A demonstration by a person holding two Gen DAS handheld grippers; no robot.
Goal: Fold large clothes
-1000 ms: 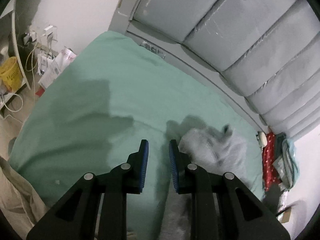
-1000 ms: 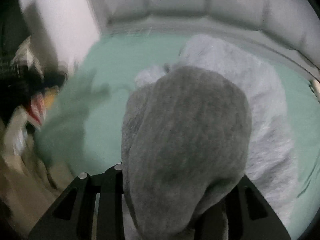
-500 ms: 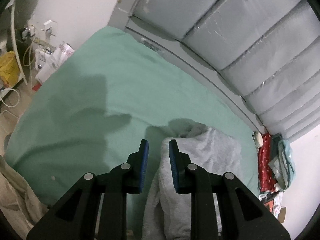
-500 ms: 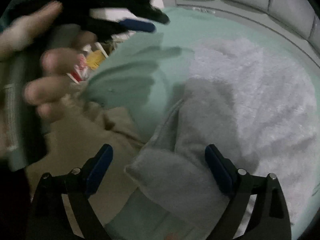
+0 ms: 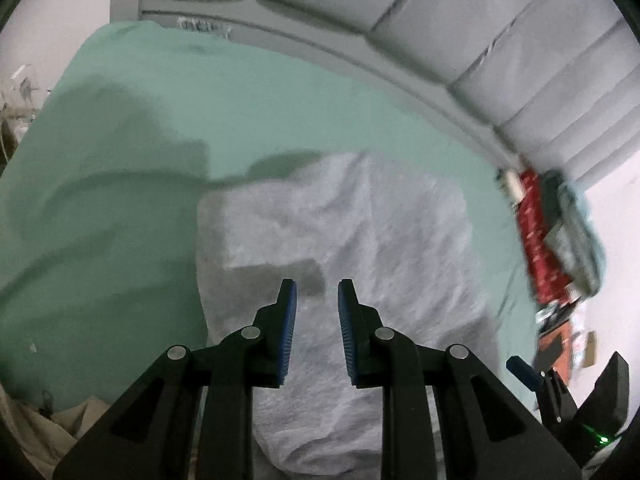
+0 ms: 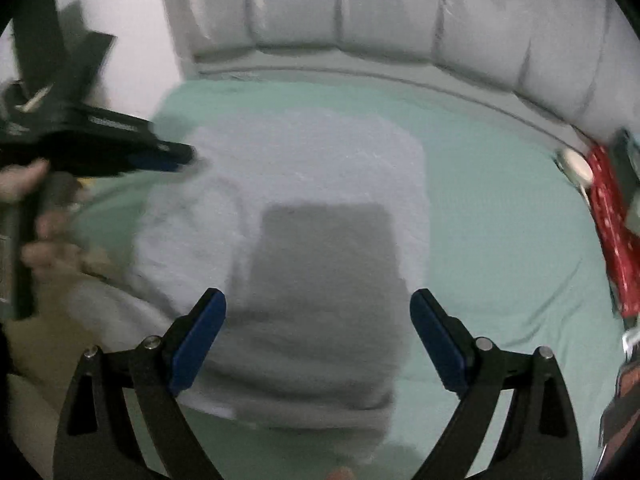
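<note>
A large fluffy light-grey garment (image 5: 360,240) lies spread on the green bed sheet (image 5: 160,128); it also shows in the right wrist view (image 6: 320,184). My left gripper (image 5: 314,292) hovers over its near part, jaws slightly apart and empty. My right gripper (image 6: 318,308) is wide open and empty above the garment's near end, where a darker grey patch (image 6: 324,248) lies. The left gripper also shows at the left of the right wrist view (image 6: 160,158), over the garment's left edge.
A padded grey headboard (image 5: 480,40) runs along the far side of the bed. Red and teal items (image 5: 540,240) are piled beside the bed on the right. Beige fabric (image 5: 36,432) lies at the near left corner.
The right gripper let go of the grey garment and opened wide; the garment now lies spread on the bed. The left gripper swung right to hover over the garment.
</note>
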